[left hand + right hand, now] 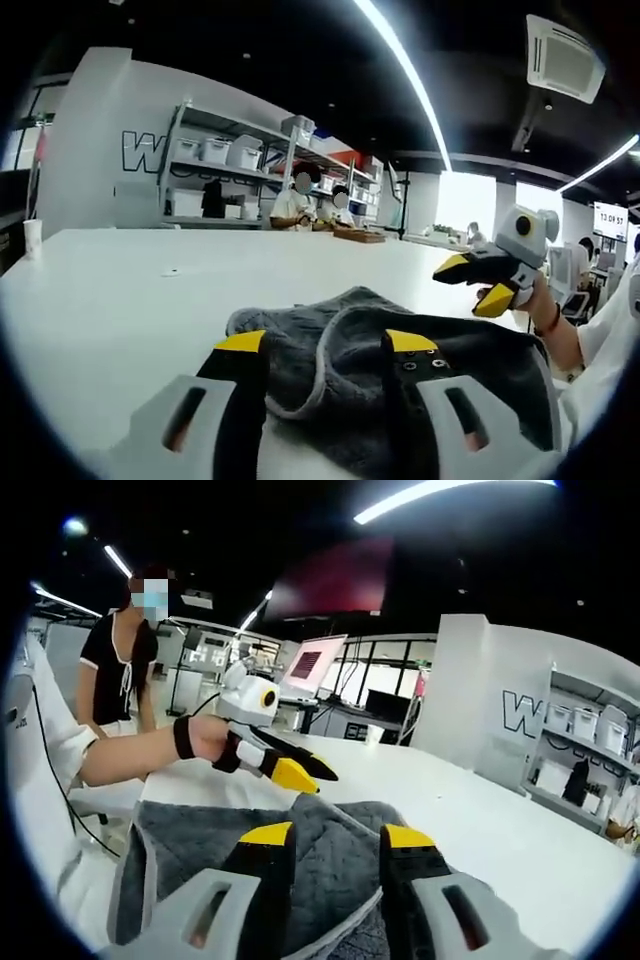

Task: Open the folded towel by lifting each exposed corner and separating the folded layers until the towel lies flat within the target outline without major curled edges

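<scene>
A dark grey towel (330, 400) with a pale stitched edge lies rumpled and folded on the white table (150, 300). My left gripper (325, 345) hovers just over it, open, with the cloth showing between its yellow-tipped jaws. My right gripper (478, 285) is held by a hand above the towel's far right side, jaws apart. In the right gripper view the towel (180, 850) spreads under my right gripper (338, 837), which is open. The left gripper (310, 770) hangs beyond the towel there, held by a hand with a black wristband.
A paper cup (33, 238) stands at the table's far left edge. Shelving with white bins (230, 155) lines the back wall, with people seated at a table nearby. A person (125, 670) stands behind the table, near a monitor (315, 665).
</scene>
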### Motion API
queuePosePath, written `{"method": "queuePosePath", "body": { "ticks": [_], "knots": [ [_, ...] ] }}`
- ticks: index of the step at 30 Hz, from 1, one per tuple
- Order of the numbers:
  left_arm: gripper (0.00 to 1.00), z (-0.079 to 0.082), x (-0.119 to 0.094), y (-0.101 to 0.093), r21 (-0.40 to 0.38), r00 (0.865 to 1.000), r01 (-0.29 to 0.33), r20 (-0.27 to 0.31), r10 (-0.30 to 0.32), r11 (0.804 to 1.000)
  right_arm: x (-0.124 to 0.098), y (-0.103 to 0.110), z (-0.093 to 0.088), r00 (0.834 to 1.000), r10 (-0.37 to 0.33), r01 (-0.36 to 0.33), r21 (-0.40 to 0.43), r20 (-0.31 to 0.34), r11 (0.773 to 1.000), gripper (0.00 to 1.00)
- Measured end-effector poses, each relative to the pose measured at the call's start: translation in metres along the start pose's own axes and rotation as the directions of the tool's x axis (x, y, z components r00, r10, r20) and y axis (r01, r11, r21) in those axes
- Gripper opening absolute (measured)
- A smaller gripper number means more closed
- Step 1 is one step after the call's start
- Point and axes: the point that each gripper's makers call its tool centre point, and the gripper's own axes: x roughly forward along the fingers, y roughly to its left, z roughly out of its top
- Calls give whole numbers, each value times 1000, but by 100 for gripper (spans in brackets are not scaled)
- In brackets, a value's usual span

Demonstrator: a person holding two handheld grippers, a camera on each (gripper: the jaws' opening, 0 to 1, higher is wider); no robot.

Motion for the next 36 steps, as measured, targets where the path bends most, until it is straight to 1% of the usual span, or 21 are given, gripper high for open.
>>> {"method": "queuePosePath", "body": {
  "ticks": [3,4,6,9,13,16,22,24,33,36],
  "knots": [
    [44,0,2,2,-1,1000,-5,5,5,1000,1,-4,-2,1000,-10,11,24,-8,1000,28],
    [44,1,4,4,-1,1000,-11,7,11,1000,2,-4,-3,1000,-13,13,19,-8,1000,29],
    [44,2,4,4,1,1000,-7,6,7,1000,2,-5,-3,1000,-14,14,15,-6,1000,29],
    [44,4,5,3,0,1000,3,7,-3,1000,4,-5,-1,1000,-9,9,32,7,999,28],
    [44,5,7,3,5,1000,-2,-4,2,1000,5,-6,-2,1000,-16,16,15,-5,1000,28],
    [44,5,8,3,-1,1000,2,0,-2,1000,6,-5,-3,1000,-10,10,27,-1,1000,28],
    [44,1,11,7,-13,1000,-7,-9,7,1000,9,-7,-5,1000,-13,13,23,-20,1000,28],
    [44,3,12,10,-24,1000,-23,4,23,999,10,-6,-4,1000,-4,5,34,-14,999,28],
    [42,5,15,18,-45,999,-40,27,41,998,13,-8,-8,1000,-6,7,26,-27,1000,27],
    [42,0,20,18,-45,999,-44,4,44,998,15,-7,-11,999,8,-7,33,-32,999,28]
  ]
}}
